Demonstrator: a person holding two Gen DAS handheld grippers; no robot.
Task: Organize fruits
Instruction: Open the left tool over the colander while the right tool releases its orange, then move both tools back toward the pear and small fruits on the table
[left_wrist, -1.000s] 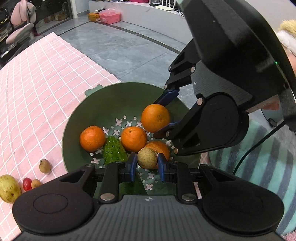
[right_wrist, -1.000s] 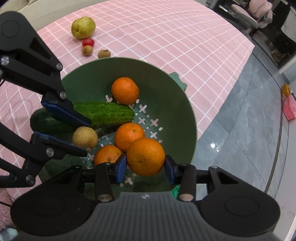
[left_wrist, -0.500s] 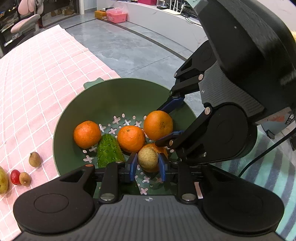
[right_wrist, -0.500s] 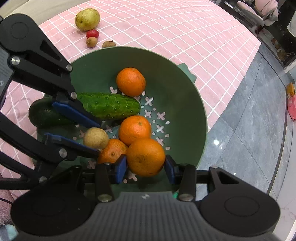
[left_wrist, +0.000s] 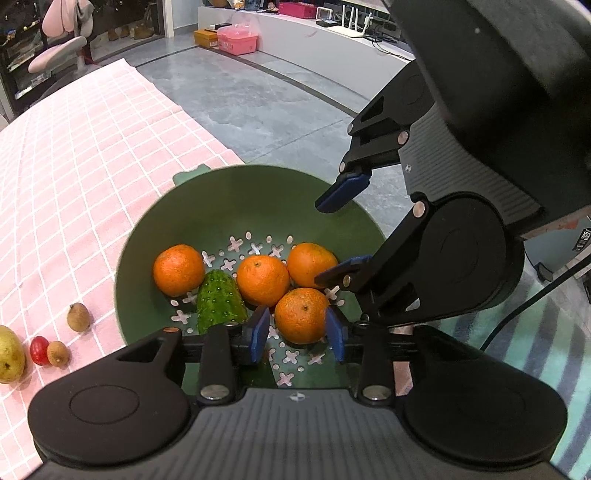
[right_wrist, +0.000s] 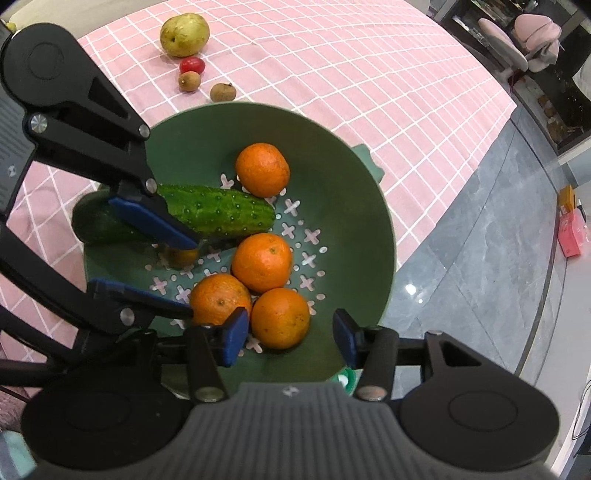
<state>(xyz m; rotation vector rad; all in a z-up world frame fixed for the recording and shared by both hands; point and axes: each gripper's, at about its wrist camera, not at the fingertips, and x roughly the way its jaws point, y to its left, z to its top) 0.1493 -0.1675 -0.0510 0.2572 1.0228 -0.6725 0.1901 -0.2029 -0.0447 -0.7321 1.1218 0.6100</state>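
Observation:
A green colander bowl (left_wrist: 258, 199) (right_wrist: 354, 206) sits on the pink checked cloth. It holds several oranges (left_wrist: 263, 280) (right_wrist: 262, 263), a cucumber (left_wrist: 218, 303) (right_wrist: 218, 215) and a small brown fruit (right_wrist: 181, 257) half hidden under my left finger. My left gripper (left_wrist: 297, 332) is open above the bowl's near side, its pads either side of an orange (left_wrist: 301, 314) without gripping it. My right gripper (right_wrist: 290, 341) is open over the bowl, an orange (right_wrist: 280, 318) lying free below it.
On the cloth beside the bowl lie a yellow-green pear (right_wrist: 184, 35) (left_wrist: 9, 354), a red cherry tomato (right_wrist: 192, 65) (left_wrist: 38, 350) and two small brown fruits (right_wrist: 222, 92) (left_wrist: 78, 316). The table edge and grey floor (right_wrist: 480, 236) are past the bowl.
Both grippers opened. The right one dropped its orange into the bowl; the left one let go of the small brown fruit, which now lies on the bowl's floor.

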